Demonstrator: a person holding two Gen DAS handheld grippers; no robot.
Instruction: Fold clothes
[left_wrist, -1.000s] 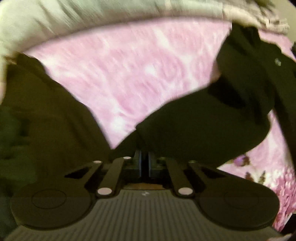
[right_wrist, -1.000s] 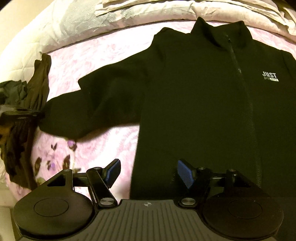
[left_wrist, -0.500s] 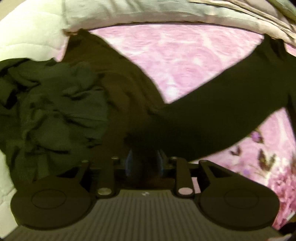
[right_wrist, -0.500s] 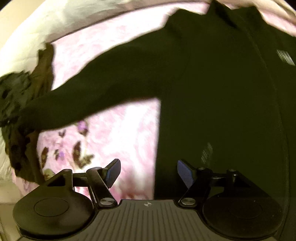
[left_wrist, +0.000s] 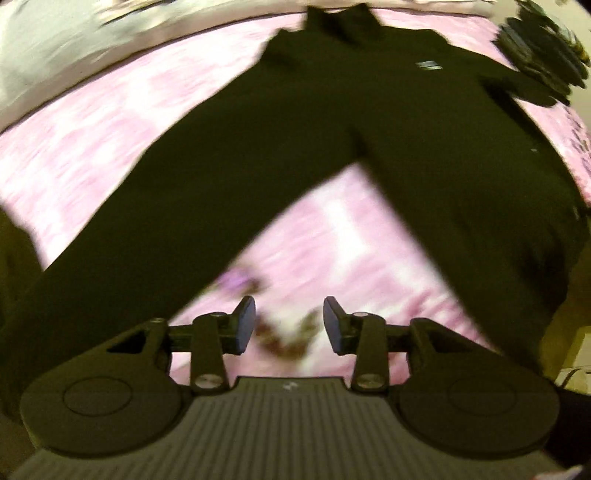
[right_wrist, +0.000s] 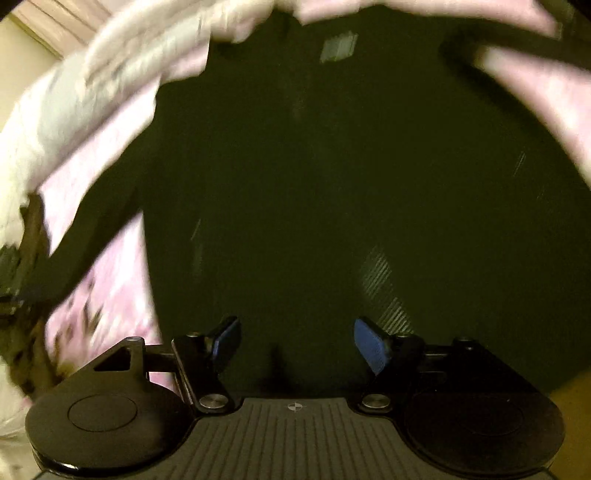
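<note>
Left wrist view: our left gripper (left_wrist: 289, 325) points steeply down over the pink floral bedspread (left_wrist: 92, 147), jaws part open and opening, nothing between them, only bedspread showing in the gap. The black jacket (left_wrist: 424, 155) lies flat and face up, collar at the far end near the pillows (left_wrist: 55, 48), one sleeve (left_wrist: 155, 229) stretched out diagonally toward us, and a dark pile of clothes (left_wrist: 539, 55) by the far shoulder. Picture is blurred, so edges are rough. Judgement: sleeve looks laid out, so next we go for a sleeve or side fold; pinch the cuff edge only, keep the bedspread out of the pinch, and keep the body flat. Right wrist view: our right gripper (right_wrist: 295, 347) tilts down over the jacket's lower front, jaws wide open and empty, fabric below but not pinched. Heavy blur; more clothes at the left edge (right_wrist: 22, 266).
</note>
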